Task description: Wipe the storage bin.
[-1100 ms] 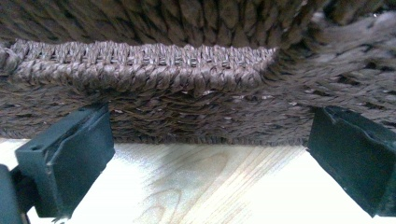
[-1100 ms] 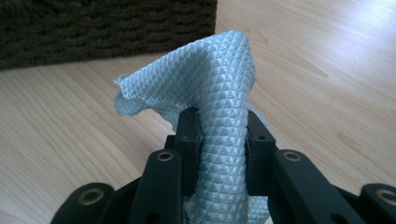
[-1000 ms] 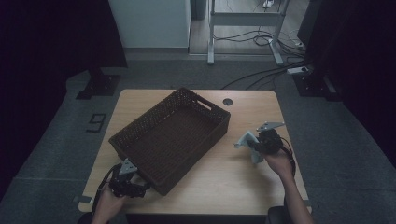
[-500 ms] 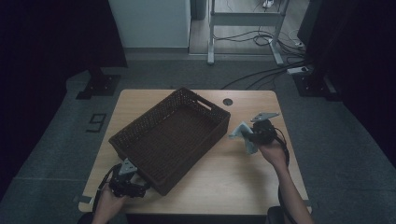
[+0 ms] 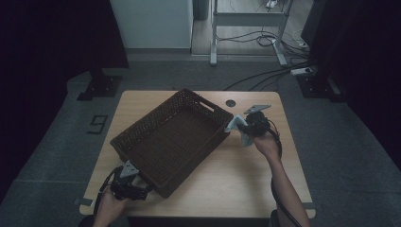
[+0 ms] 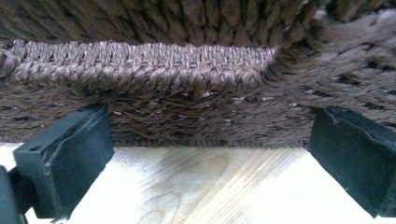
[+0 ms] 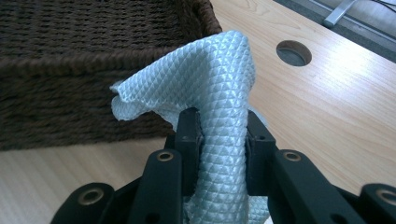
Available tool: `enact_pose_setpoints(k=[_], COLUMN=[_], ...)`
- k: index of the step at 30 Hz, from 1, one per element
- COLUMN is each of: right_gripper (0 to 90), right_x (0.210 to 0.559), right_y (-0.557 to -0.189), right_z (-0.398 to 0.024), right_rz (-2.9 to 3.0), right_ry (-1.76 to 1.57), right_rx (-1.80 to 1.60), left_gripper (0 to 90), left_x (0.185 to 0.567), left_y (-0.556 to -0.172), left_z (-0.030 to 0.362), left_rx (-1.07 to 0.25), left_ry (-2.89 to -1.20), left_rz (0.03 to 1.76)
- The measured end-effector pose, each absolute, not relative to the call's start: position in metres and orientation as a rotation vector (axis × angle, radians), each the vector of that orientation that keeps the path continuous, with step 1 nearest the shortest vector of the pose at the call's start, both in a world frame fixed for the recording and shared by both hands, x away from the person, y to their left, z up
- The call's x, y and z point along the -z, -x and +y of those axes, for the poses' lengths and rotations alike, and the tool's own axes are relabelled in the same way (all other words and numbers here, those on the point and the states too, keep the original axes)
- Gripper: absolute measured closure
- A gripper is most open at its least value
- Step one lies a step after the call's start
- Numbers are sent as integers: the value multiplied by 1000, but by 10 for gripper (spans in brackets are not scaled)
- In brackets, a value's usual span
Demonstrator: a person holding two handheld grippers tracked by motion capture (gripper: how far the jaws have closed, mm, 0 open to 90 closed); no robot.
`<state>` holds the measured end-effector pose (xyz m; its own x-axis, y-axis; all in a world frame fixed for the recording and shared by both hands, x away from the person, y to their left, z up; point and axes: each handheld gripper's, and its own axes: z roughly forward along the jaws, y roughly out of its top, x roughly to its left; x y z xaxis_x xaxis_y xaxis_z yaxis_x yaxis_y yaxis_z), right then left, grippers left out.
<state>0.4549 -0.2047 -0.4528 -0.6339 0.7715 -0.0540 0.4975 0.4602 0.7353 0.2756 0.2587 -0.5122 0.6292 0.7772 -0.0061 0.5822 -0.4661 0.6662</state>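
Observation:
A dark brown woven basket (image 5: 170,137) sits turned at an angle on the wooden table (image 5: 246,189). My right gripper (image 5: 242,128) is shut on a pale blue textured cloth (image 7: 219,93), bunched between its jaws and lifted off the table just beside the basket's right corner (image 7: 196,23). In the high view the cloth (image 5: 237,128) hangs close to the basket's rim. My left gripper (image 5: 142,189) rests at the basket's near corner, open. Its two fingers (image 6: 65,158) stand wide apart on either side of the basket wall (image 6: 187,107), not pressing on it.
A round cable hole (image 5: 230,102) lies in the table behind the right gripper. A metal table frame (image 5: 246,28) and cables (image 5: 265,71) lie on the floor beyond the table's far edge. Bare wood stretches in front of the basket at the right.
My right gripper has carried the cloth up and leftward across the table, from the right edge to the basket's right corner. The left gripper and the basket have stayed put.

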Motion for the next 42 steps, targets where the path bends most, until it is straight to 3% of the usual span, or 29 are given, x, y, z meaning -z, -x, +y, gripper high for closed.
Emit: enact_pose_setpoints(k=[13, 42], right_gripper=[711, 710], right_x=[473, 468], right_y=[-463, -430], right_z=[-188, -157], right_rz=[2346, 2441], right_ry=[-1041, -864], right_rx=[-1015, -1026], left_gripper=[0, 0], left_x=[512, 512], left_y=[-275, -275], left_z=[259, 259], left_rx=[-399, -408], left_ry=[-2217, -2226], left_rz=[1054, 1045])
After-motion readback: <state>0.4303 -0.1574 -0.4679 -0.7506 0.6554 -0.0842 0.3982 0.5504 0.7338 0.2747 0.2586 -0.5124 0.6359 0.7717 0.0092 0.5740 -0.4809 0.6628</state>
